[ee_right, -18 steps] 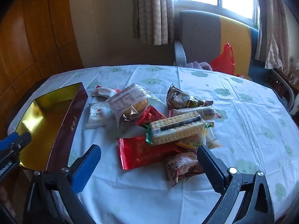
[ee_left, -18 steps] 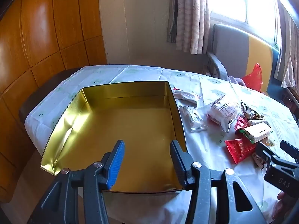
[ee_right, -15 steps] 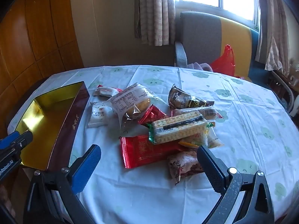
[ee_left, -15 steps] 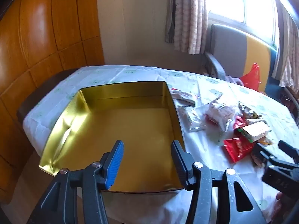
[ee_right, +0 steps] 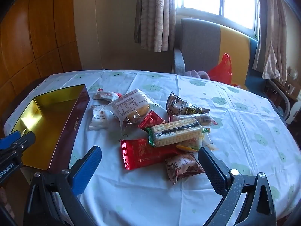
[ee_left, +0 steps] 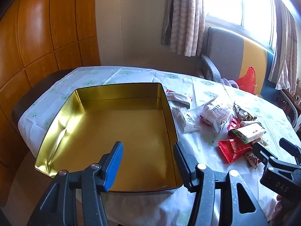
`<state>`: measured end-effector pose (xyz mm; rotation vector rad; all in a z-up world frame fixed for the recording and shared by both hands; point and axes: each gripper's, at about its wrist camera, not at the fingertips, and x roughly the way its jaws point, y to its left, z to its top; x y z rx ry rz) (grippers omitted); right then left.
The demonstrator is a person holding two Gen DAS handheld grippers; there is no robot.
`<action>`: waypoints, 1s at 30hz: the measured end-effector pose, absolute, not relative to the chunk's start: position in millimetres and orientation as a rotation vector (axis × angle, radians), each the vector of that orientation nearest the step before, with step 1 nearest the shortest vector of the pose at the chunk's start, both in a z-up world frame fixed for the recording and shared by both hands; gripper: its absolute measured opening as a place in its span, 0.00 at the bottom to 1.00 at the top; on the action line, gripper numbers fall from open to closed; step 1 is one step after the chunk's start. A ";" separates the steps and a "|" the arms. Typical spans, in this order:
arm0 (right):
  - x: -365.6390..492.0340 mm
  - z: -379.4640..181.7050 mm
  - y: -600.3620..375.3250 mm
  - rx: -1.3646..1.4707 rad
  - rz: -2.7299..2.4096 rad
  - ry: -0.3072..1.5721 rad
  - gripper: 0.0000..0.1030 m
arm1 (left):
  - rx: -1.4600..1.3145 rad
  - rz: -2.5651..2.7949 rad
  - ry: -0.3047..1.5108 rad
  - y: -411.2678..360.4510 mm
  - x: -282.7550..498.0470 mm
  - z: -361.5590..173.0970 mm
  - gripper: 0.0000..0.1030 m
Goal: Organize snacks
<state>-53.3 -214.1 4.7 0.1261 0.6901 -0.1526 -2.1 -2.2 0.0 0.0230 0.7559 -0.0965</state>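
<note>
An open gold-lined tin box (ee_left: 120,131) with a dark red outside (ee_right: 69,130) lies empty on the table's left. A pile of wrapped snacks lies to its right: a red packet (ee_right: 148,153), a cracker pack (ee_right: 175,131), a clear bag of pastry (ee_right: 131,105), a brown patterned packet (ee_right: 181,166), a dark packet (ee_right: 183,107) and white packets (ee_right: 98,117). My left gripper (ee_left: 147,162) is open and empty above the tin's near edge. My right gripper (ee_right: 150,166) is open wide and empty, just before the red and brown packets.
The round table has a white cloth with green prints (ee_right: 244,124). Behind it stands a grey and yellow chair (ee_right: 210,43) with a red plastic bag (ee_right: 222,69). Wood panelling (ee_left: 37,37) is at the left, a curtained window at the back.
Both grippers have drawn back and up a little, so the tin and snacks sit slightly lower and farther in view. Both stay open and empty.
</note>
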 end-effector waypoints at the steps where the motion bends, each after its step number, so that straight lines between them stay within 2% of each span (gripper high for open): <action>1: -53.7 5.9 -213.3 0.123 -0.152 0.687 1.00 | 0.023 -0.099 0.752 1.5 -4.7 0.1 0.55; 30: -55.7 1.3 -215.5 0.115 -0.152 0.688 1.00 | 0.078 -0.156 0.731 -11.3 -12.8 6.1 0.56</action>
